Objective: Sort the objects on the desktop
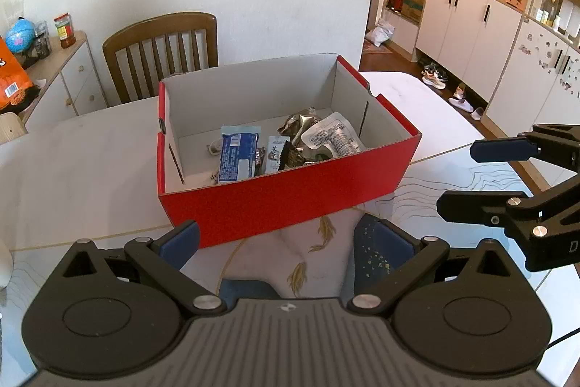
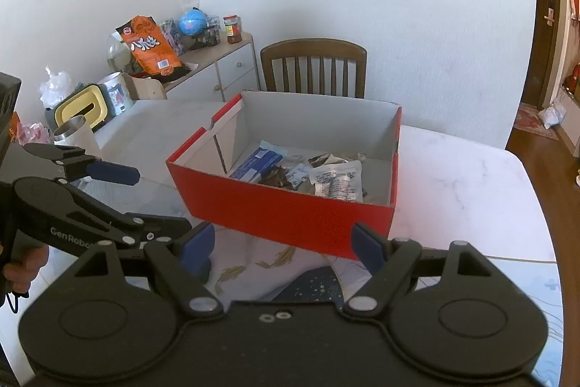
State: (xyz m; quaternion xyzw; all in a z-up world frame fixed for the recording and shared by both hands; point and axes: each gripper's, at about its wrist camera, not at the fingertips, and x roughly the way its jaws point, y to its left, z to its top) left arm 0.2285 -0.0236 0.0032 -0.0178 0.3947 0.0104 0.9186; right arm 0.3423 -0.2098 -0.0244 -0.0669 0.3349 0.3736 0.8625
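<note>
A red cardboard box (image 1: 290,198) with a grey inside stands on the table, also in the right wrist view (image 2: 286,209). It holds several snack packets: a blue one (image 1: 237,156), a clear white one (image 1: 331,136) and dark foil ones (image 1: 301,126). My left gripper (image 1: 279,242) is open and empty, just in front of the box, above a patterned mat (image 1: 308,260). My right gripper (image 2: 282,247) is open and empty, also in front of the box. Each gripper shows in the other's view: the right one at the right (image 1: 456,176), the left one at the left (image 2: 163,200).
A wooden chair (image 1: 163,49) stands behind the table. A sideboard (image 2: 217,68) at the left carries an orange bag (image 2: 148,48), a globe and a jar. A metal cup (image 2: 72,129) and a yellow-lidded container (image 2: 85,107) sit at the table's left. Cabinets (image 1: 471,24) line the right.
</note>
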